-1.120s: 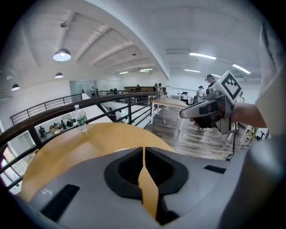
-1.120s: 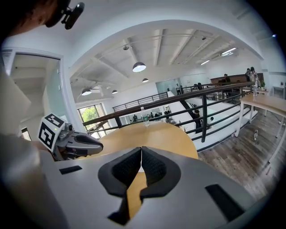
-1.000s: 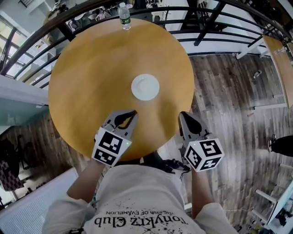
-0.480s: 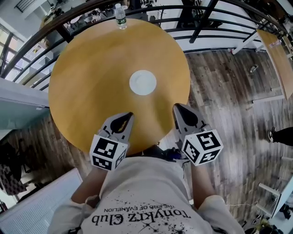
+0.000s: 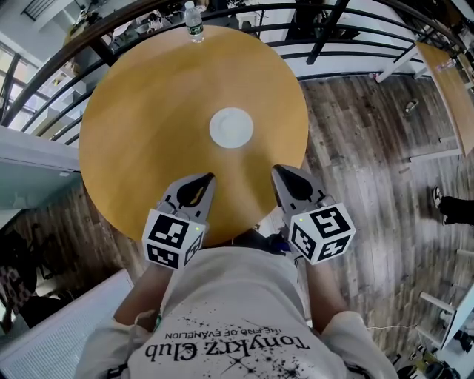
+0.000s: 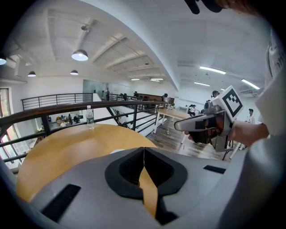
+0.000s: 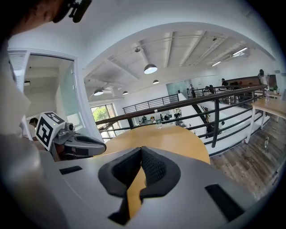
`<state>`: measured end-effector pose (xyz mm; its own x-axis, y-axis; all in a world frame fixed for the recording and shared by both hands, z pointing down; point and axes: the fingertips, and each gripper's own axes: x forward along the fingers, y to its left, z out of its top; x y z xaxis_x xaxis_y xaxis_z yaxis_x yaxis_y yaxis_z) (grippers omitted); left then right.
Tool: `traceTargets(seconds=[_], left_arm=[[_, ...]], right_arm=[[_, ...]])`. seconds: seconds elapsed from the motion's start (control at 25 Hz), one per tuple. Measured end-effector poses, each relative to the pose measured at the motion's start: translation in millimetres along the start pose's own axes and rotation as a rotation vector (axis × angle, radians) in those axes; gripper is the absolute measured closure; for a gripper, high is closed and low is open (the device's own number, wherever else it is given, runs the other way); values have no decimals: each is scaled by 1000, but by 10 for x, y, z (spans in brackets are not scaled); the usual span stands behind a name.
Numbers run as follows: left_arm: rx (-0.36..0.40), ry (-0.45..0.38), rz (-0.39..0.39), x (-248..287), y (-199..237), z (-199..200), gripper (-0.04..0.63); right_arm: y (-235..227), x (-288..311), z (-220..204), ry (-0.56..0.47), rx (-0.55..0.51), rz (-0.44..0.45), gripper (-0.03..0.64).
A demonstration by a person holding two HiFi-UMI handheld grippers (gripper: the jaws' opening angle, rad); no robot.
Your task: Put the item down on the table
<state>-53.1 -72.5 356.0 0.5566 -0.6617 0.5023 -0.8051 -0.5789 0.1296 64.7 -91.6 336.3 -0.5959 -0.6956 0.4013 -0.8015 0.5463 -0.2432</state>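
A white round plate (image 5: 231, 127) lies flat near the middle of the round wooden table (image 5: 141, 118); nothing touches it. A sliver of the plate (image 6: 117, 151) shows just over the left gripper's body. My left gripper (image 5: 204, 180) hovers over the table's near edge, shut and empty, well short of the plate. My right gripper (image 5: 281, 173) is level with it at the near right rim, also shut with nothing between its pads. Each gripper view shows its own jaws touching at the tip: the left gripper (image 6: 144, 150) and the right gripper (image 7: 141, 151).
A clear water bottle (image 5: 194, 22) stands upright at the table's far edge, also seen as the bottle (image 6: 90, 117). A black railing (image 5: 355, 55) curves behind the table. Wooden floor (image 5: 370, 163) lies to the right, with another table (image 5: 452, 81) at the far right.
Both grippers stayed shut and empty. The right gripper shifted a little left and forward to the table's rim; the left barely moved.
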Motion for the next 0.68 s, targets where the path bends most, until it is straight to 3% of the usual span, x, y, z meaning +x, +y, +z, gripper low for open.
traceTargets(seconds=[0.68], left_arm=[[25,22,-11,38,36,-58,571]], right_arm=[[-9,-12,-45,7,9,-16,592]])
